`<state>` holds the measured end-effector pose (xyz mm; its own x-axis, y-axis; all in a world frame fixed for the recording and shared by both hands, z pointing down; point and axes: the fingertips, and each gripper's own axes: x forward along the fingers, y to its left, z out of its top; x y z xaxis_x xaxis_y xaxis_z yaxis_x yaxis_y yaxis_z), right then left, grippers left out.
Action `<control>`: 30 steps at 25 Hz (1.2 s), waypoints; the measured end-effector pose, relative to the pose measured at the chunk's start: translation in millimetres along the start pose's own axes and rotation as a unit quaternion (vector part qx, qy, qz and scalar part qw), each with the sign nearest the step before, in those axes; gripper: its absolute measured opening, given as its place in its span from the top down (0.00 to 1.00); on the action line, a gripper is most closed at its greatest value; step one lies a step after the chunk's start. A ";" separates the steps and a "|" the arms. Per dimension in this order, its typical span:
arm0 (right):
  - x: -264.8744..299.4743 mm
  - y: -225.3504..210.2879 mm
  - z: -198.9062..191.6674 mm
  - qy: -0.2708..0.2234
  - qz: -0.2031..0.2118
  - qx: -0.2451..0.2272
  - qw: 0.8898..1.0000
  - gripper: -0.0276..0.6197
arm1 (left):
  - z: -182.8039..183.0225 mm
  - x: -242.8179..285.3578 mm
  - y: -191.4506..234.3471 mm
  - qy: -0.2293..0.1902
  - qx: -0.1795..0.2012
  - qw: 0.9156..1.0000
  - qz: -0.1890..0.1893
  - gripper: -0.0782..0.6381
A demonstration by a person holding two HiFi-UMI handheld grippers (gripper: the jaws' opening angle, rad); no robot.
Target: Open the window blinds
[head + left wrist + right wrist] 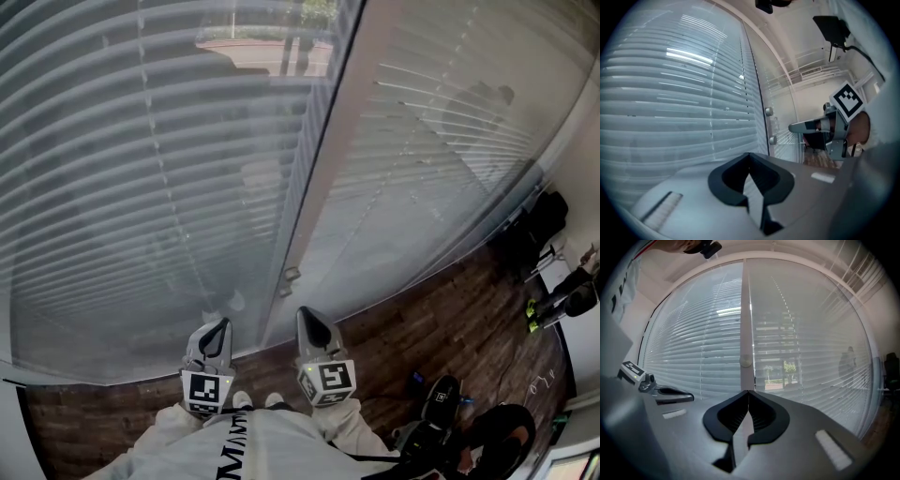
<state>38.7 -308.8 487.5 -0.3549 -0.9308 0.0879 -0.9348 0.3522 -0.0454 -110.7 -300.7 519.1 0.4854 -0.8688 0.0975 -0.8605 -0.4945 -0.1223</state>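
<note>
i'm facing two blinds (141,169) of thin, pale horizontal slats, one on each side of a smooth white post (328,159), above a dark wood-plank floor (441,328). my left gripper (221,326) and right gripper (309,317) are grey, each with a black-and-white square-patterned marker cube (206,390). both are clenched on nothing, clear of the slats.

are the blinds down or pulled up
Down: slats of the blinds span both panes, either side of the window frame post.
</note>
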 end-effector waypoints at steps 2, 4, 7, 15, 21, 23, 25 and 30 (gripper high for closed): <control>3.0 -0.9 5.2 -0.004 0.005 -0.005 1.000 0.96 | 4.1 1.7 -1.1 -0.001 0.002 1.000 0.003 0.89; 5.2 -1.7 9.0 -0.006 0.011 -0.012 1.000 0.95 | 6.2 3.5 -2.6 -0.002 0.003 1.000 0.007 0.89; 9.0 -4.6 5.1 -0.009 0.016 -0.028 0.999 0.92 | 0.9 7.8 -5.4 -0.004 0.003 1.000 0.014 0.89; 19.0 5.6 33.6 -0.027 0.037 -0.128 0.991 0.78 | 10.8 13.3 -4.1 -0.012 0.002 1.000 0.029 0.89; 22.1 19.0 58.0 -0.040 0.033 -0.298 0.953 0.72 | 18.4 14.2 -3.2 -0.020 0.002 0.999 0.033 0.89; 25.1 19.9 61.4 -0.043 0.032 -0.339 0.939 0.70 | 19.1 15.4 -2.2 -0.023 0.002 0.999 0.035 0.89; 28.0 21.1 60.9 -0.038 0.033 -0.396 0.917 0.68 | 19.2 16.0 -0.9 -0.024 0.000 0.999 0.037 0.89; 32.9 21.7 57.5 -0.029 0.035 -0.499 0.865 0.68 | 17.4 18.1 0.5 -0.025 -0.004 0.999 0.042 0.89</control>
<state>7.4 -337.5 432.3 -0.4369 -0.8970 0.0675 -0.4657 0.2898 0.8361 -99.6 -317.1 503.5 0.4192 -0.9071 0.0383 -0.8992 -0.4207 -0.1200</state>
